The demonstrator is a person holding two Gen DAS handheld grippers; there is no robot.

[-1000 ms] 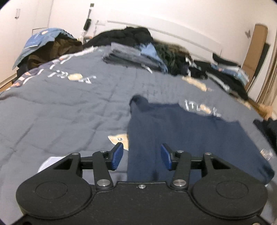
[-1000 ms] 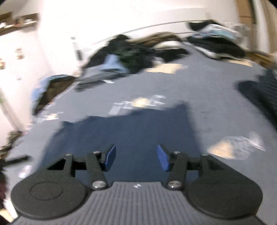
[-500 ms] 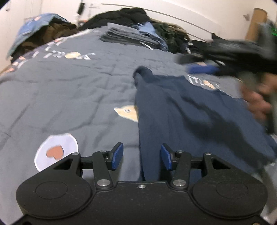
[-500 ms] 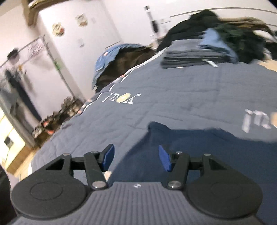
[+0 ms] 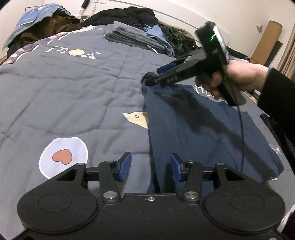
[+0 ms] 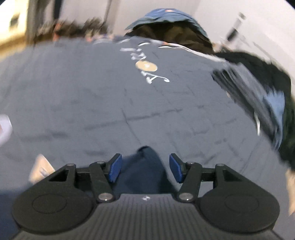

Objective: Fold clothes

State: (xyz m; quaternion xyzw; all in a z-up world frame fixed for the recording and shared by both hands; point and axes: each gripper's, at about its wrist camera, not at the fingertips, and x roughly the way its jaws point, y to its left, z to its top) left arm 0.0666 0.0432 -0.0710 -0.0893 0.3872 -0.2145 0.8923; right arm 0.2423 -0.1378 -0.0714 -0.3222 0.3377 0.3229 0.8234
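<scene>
A navy blue garment [image 5: 199, 129] lies spread flat on the grey quilted bed cover [image 5: 73, 88]. My left gripper [image 5: 150, 167] is open, low over the garment's near left edge. My right gripper [image 5: 153, 75] reaches in from the right and hovers at the garment's far left corner. In the right wrist view the right gripper [image 6: 143, 170] is open, and that navy corner [image 6: 145, 166] lies between and just beyond its fingers.
A folded grey stack [image 5: 132, 37] and light blue cloth [image 5: 158, 35] sit at the bed's far side, among dark clothes heaps [image 5: 125, 16]. A blue-covered pile [image 5: 36, 20] is far left. Cartoon patches [image 5: 62, 157] mark the cover.
My right gripper has swung left and come down to the garment's far left corner. My left gripper has stayed low at the near left edge, still open.
</scene>
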